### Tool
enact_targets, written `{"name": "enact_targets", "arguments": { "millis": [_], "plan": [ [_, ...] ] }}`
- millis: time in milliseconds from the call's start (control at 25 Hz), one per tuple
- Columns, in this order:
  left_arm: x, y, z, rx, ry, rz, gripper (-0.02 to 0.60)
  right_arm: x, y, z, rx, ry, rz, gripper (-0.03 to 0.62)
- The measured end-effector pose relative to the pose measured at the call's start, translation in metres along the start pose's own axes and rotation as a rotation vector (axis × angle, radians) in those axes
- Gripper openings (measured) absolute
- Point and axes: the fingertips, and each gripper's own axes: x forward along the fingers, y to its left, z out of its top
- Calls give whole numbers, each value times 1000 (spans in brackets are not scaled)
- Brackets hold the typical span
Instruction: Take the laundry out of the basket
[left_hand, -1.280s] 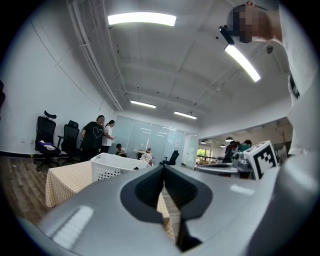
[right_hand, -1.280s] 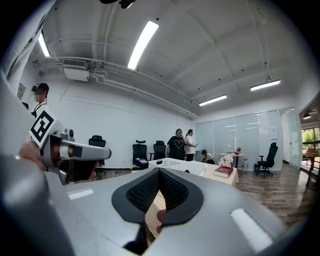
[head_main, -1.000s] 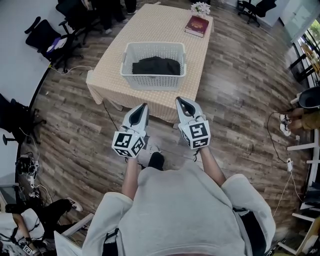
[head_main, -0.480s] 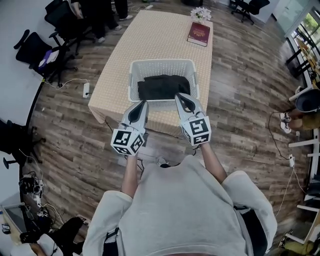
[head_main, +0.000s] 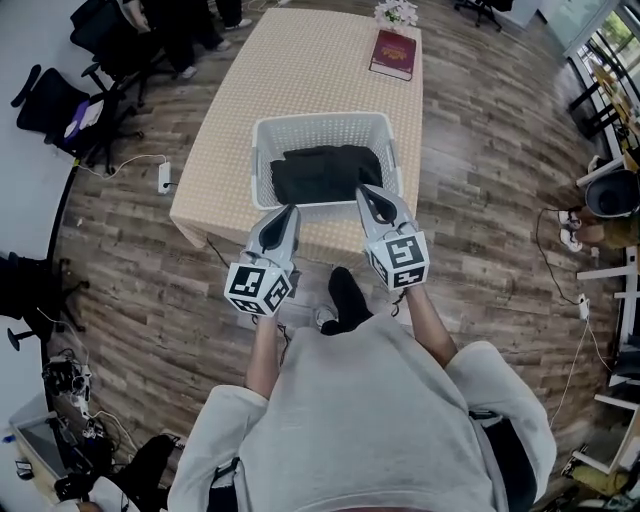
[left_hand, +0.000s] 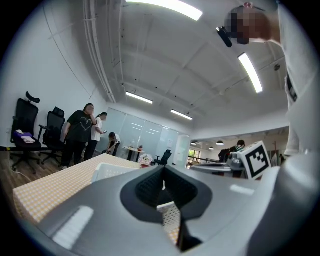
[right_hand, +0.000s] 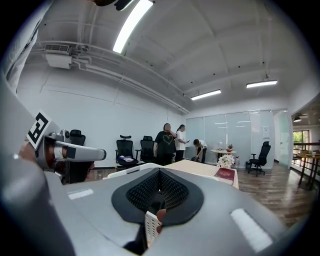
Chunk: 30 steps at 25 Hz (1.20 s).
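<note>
A white slatted laundry basket stands on the near end of a table with a checkered cloth. Dark laundry lies folded inside it. My left gripper is shut and empty, with its tip just short of the basket's near wall. My right gripper is also shut and empty, with its tip over the basket's near right corner. In the left gripper view the shut left gripper points over the basket's rim. The right gripper looks along the table, and the basket's rim shows just left of it.
A red book and a small bunch of flowers sit at the table's far end. Office chairs and several standing people are to the far left. Cables run over the wooden floor.
The person has walked up to the table, so the basket now lies right under the gripper tips. Both grippers have stayed shut and side by side.
</note>
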Motion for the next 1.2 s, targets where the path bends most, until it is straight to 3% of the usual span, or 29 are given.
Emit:
{"name": "enact_targets", "arguments": {
  "millis": [280, 800, 1200],
  "plan": [
    [28, 38, 15, 16, -10, 27, 12, 50, -9, 4, 14, -13, 40, -2],
    [113, 120, 69, 86, -36, 108, 12, 158, -72, 44, 46, -76, 69, -2],
    [141, 167, 65, 97, -15, 193, 12, 207, -102, 39, 96, -59, 80, -2]
  ]
}}
